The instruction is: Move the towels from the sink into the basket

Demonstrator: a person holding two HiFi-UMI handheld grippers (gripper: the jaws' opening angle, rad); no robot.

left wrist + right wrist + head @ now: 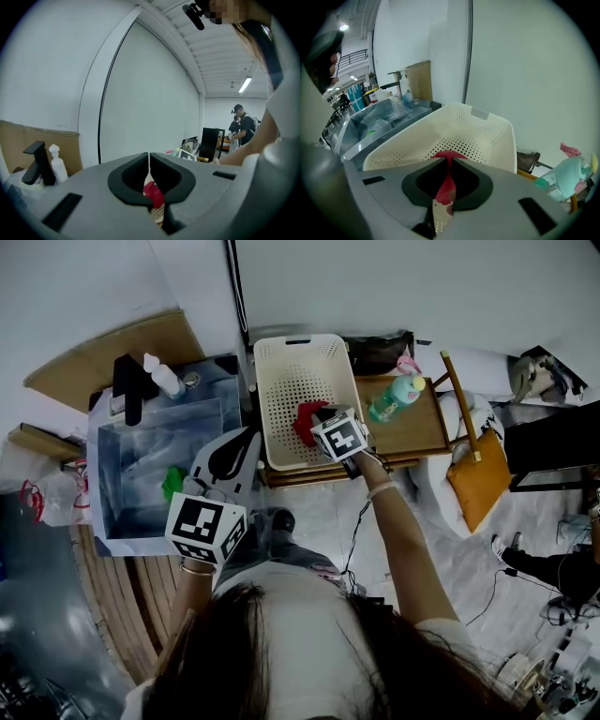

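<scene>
Past the fingers (480, 185) of the right gripper (449, 158): basket (487, 131) open on top, perforated walls all round, room inside apart from the red towel (446, 187) that sits between the fingers. Right of the fingers, a bottle (565, 176) sits close on the wooden surface (427, 427). Left of them, black pole (237, 296) rises between basket and sink (105, 493). Sink basin open; faucet (129, 390) and soap bottle (164, 379) crowd its far rim.

**A workshop hall, not a home**

You are standing in a large research workshop. The sink (105, 474) is lined with plastic film and backed by cardboard (112, 352) and a bare white partition (375, 277). Sheeting (314, 498) and loose cables (353, 538) cover the floor. Overhead runs a ribbed industrial ceiling (211, 51) with a strip light (244, 85). Another person (243, 125) stands further down the hall.
</scene>
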